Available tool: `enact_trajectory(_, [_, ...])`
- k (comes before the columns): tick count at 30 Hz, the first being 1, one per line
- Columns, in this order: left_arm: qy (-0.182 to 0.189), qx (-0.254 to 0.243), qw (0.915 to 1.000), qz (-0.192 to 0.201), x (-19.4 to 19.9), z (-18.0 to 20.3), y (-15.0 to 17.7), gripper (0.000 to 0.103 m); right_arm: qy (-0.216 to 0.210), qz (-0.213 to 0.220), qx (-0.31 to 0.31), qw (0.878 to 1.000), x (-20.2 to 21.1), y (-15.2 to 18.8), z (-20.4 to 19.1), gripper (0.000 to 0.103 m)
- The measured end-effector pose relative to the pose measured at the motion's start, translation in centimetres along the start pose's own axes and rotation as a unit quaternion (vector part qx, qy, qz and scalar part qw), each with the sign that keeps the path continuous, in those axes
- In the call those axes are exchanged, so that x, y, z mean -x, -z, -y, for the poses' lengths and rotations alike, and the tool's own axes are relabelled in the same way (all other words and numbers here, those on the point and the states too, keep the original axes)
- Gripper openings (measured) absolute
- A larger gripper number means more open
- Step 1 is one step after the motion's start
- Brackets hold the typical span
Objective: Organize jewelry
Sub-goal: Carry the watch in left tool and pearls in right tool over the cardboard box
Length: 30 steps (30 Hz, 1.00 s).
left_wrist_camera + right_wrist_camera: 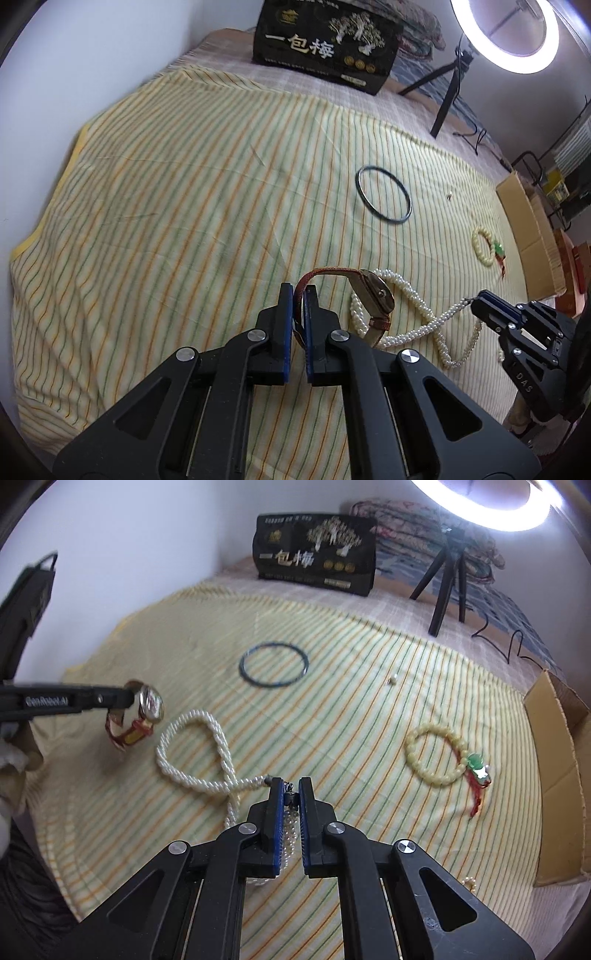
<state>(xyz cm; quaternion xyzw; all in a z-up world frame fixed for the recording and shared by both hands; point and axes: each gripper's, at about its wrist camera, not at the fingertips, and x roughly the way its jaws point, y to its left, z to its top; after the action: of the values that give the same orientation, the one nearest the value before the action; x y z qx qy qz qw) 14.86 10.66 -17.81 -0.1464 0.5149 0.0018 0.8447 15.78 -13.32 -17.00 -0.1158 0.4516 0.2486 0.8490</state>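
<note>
- My left tool [299, 295] is clenched on the watch [373, 295] strap, lifting it clear beside the pearl necklace [199, 746].
- My right tool [290, 790] grips the necklace's clasp end for separate handling.

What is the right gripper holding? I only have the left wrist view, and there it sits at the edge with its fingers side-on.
Observer: The right gripper is shut on the clasp end of the pearl necklace; the strand runs down between its pads.
Operator: Is my watch off the cloth? It looks lifted here.
Observer: Seen from the right wrist, the watch hangs from the left gripper by its strap, above the striped cloth.
Operator: Anything beyond the bead bracelet?
Observer: The bead bracelet lies flat, with an open cardboard box just past the cloth's edge.
</note>
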Motion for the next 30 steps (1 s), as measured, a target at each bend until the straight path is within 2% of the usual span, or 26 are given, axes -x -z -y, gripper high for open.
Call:
enact_trajectory(8, [0.014,0.008,0.9996,0.021,1.6,-0.1,-0.4,0.003,-0.002,0.053,-0.023,0.998,3.9,-1.5,0.4,0.006])
enact_trajectory(13, [0.016,-0.012,0.9988,0.046,3.0,1.4,-0.5,0.003,0.006,0.089,-0.037,0.995,6.9,-2.8,1.0,0.006])
enact_trajectory(20, [0.034,-0.043,0.9959,0.071,4.9,5.3,-0.8,0.003,0.026,0.116,-0.037,0.992,10.1,-3.5,1.7,0.006])
enact_trajectory(30, [0.077,-0.082,0.99,0.085,6.5,12.1,-0.8,0.003,0.06,0.149,-0.042,0.986,14.6,-3.8,4.5,0.006])
